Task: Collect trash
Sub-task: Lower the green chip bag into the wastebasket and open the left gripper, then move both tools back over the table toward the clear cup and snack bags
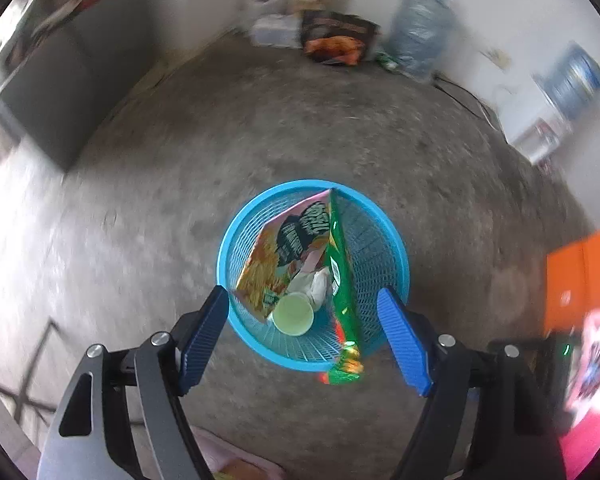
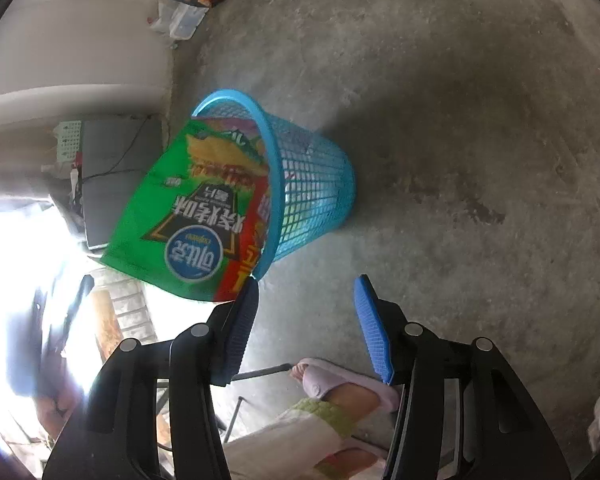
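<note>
Trash fills the blue mesh basket [image 1: 236,236], which stands on the bare concrete floor [image 1: 260,128]. Directly above that basket hangs the left gripper [image 1: 304,300], its blue fingers [image 1: 400,336] spread wide on either side of the rim with nothing between the pads. Inside the basket, just below the fingers, a pale green cup [image 1: 293,314] lies with its mouth up, touching a crumpled white wrapper [image 1: 314,286]. A pink and orange snack bag [image 1: 288,248] leans against the basket's far-left wall, and a green chip bag [image 1: 340,264] stands on edge beside it, its end sticking out over the near rim.

From the right wrist view, the right gripper [image 2: 306,284] is just beside the basket [image 2: 316,184], fingers [image 2: 374,332] apart and holding nothing; the green chip bag [image 2: 180,216] juts out of the basket's mouth, close to the left finger's tip. Below the gripper, a person's foot in a pink slipper [image 2: 340,388] rests on the floor [image 2: 460,120].
</note>
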`<state>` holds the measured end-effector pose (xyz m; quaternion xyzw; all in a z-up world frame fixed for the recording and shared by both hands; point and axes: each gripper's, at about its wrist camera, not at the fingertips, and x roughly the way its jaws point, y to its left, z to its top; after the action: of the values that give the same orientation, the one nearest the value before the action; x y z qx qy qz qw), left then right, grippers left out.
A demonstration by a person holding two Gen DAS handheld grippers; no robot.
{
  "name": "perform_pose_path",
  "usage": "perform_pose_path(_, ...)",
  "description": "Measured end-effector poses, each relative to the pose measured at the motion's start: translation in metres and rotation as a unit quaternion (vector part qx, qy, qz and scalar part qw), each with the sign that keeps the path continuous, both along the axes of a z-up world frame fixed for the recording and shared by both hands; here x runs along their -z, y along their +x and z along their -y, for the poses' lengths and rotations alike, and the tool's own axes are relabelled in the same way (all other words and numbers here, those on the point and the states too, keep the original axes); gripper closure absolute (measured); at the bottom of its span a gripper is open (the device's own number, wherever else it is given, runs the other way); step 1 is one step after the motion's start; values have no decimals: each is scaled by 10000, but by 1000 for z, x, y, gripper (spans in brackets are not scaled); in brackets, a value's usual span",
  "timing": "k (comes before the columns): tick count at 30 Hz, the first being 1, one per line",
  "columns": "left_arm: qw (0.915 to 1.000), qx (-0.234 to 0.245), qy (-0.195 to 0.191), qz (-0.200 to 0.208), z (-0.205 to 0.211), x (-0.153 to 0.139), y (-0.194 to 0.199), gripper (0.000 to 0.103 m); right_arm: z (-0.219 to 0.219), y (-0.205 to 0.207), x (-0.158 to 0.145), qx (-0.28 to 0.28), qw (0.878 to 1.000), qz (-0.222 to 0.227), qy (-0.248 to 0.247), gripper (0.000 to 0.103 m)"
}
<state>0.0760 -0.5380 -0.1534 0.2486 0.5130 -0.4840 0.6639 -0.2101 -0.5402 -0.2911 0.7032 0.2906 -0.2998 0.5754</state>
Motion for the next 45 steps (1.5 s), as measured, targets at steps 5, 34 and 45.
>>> perform_pose_path(5, 9982, -293, -525, -28, -21, -49, 17, 28, -2, 19, -1, -178, 9998, 61, 23, 54)
perform_pose_path(34, 9265, -3342, -1632, 570, -473, -182, 69, 20, 67, 267, 87, -1892, 9753, -1058, -426, 80)
perform_pose_path(45, 9137, -3660, -1683, 545, -501, -166, 90, 20, 85, 266, 117, -1916, 9626, -1914, -42, 71)
